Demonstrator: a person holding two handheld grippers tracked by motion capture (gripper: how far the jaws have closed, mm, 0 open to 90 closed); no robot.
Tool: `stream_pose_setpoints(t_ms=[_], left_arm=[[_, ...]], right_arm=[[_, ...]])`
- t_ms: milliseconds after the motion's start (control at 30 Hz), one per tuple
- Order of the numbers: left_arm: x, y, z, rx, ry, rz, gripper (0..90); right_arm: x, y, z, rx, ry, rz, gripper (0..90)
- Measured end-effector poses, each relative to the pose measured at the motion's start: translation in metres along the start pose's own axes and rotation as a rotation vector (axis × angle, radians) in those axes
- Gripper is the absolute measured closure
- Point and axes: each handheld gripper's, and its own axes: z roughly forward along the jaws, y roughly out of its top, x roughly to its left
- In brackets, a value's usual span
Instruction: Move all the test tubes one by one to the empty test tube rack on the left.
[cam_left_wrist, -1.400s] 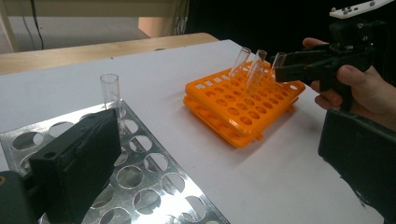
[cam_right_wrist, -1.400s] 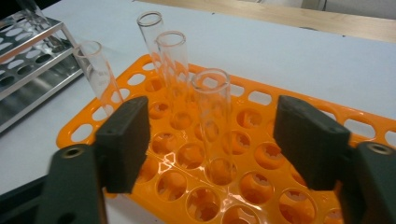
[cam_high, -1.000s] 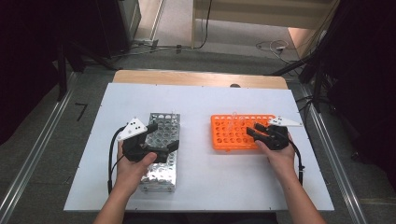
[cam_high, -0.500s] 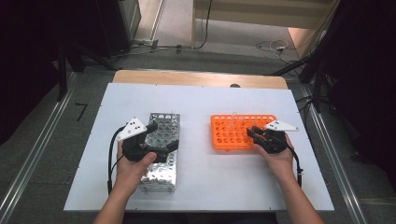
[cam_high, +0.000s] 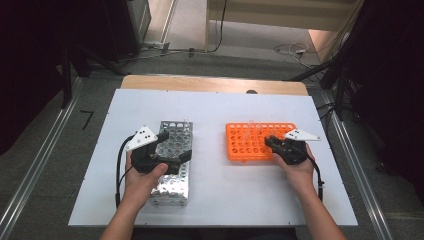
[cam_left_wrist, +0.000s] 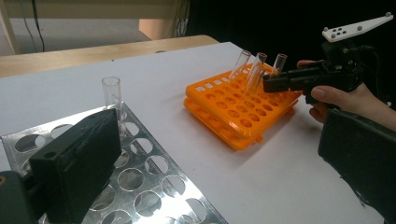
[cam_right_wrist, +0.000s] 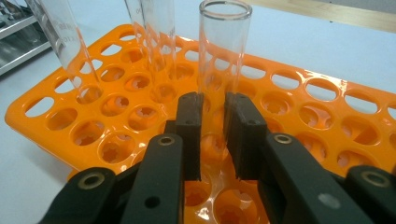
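Faint printed marks ran down the side of one clear glass test tube (cam_right_wrist: 65, 42) at the far left of the right gripper view, too blurred to read; no other writing could be made out on the racks.

Your right gripper (cam_right_wrist: 214, 122) was clenched on a clear glass test tube (cam_right_wrist: 219, 60), its two black jaws pressed against the tube's sides. That tube stood upright in a hole of the orange plastic tube rack (cam_high: 250, 141), and three more tubes stood tilted in holes farther off. Your left gripper (cam_left_wrist: 210, 154) rested on the silver perforated metal rack (cam_high: 175, 165) with its jaws spread wide and nothing between them. A single clear tube (cam_left_wrist: 112, 95) stood in that metal rack, just beyond the near jaw.

Both racks sat well apart on a white tabletop (cam_high: 210, 195) with a pale wooden edge (cam_high: 210, 84) at the far side. Around it lay grey floor, metal rails, trailing cables and dark curtains.
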Motion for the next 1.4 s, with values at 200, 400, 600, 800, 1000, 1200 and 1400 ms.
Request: stream_pose_setpoints(t_ms=[200,400,600,800,1000,1200,1400], left_arm=[[-0.001,0.0,0.001,0.0,-0.004,-0.001,0.0],[-0.002,0.001,0.001,-0.002,-0.005,0.001,0.0],[-0.003,0.001,0.001,-0.002,-0.007,0.003,0.0],[-0.006,0.003,0.001,-0.006,-0.012,0.008,0.0],[-0.01,0.006,0.002,-0.004,-0.017,0.025,0.0],[-0.014,0.008,0.002,-0.008,-0.028,0.031,0.0],[-0.021,0.012,0.004,-0.01,-0.046,0.041,0.1]], right_arm=[[0.001,0.005,-0.006,-0.025,0.002,0.0,74.1],[0.0,0.013,-0.016,-0.062,0.004,0.003,74.1],[0.001,0.02,-0.027,-0.08,0.01,0.001,74.1],[0.008,0.024,-0.036,-0.083,0.028,-0.014,74.2],[0.023,0.03,-0.045,-0.088,0.072,-0.028,74.2],[0.041,0.038,-0.051,-0.101,0.128,-0.059,74.2],[0.06,0.043,-0.053,-0.104,0.181,-0.088,74.2]])
